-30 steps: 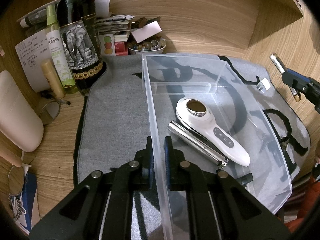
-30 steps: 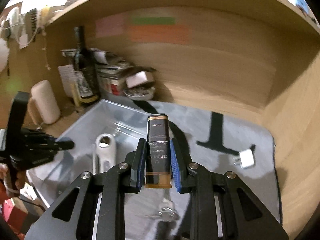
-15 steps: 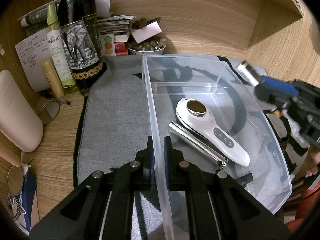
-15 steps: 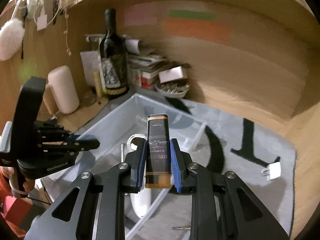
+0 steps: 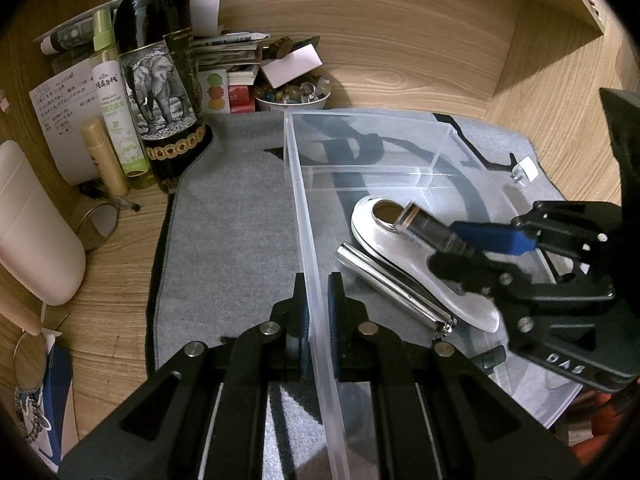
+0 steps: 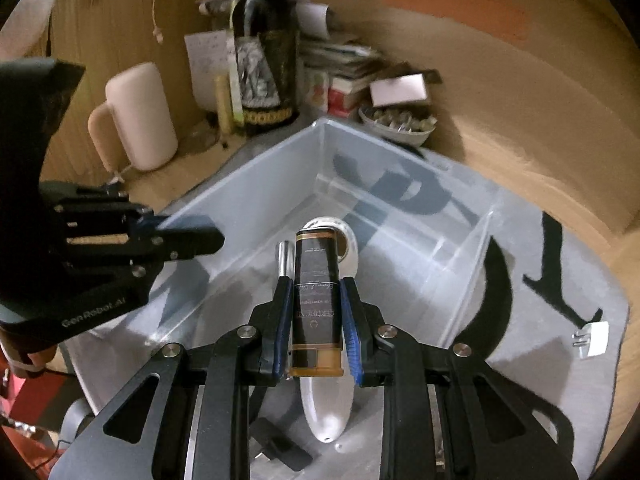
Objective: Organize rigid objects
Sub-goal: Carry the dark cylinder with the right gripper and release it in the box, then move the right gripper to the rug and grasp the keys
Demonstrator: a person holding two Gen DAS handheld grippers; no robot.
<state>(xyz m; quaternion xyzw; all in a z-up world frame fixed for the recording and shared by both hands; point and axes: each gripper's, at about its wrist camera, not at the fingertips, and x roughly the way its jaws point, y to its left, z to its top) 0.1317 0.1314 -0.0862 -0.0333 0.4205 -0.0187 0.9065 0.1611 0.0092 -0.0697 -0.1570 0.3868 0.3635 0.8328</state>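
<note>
Right jaws clamp dark tube [image 6: 316,300]; left jaws pinch bin wall [image 5: 316,308].

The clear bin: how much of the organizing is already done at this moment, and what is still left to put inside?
Done: a white handheld device and a silver metal tube lie inside the clear bin. In hand: the left gripper clamps the bin's wall, and the right gripper holds a dark tube above the device. Left: a small white plug on the grey mat, outside the bin.
</note>
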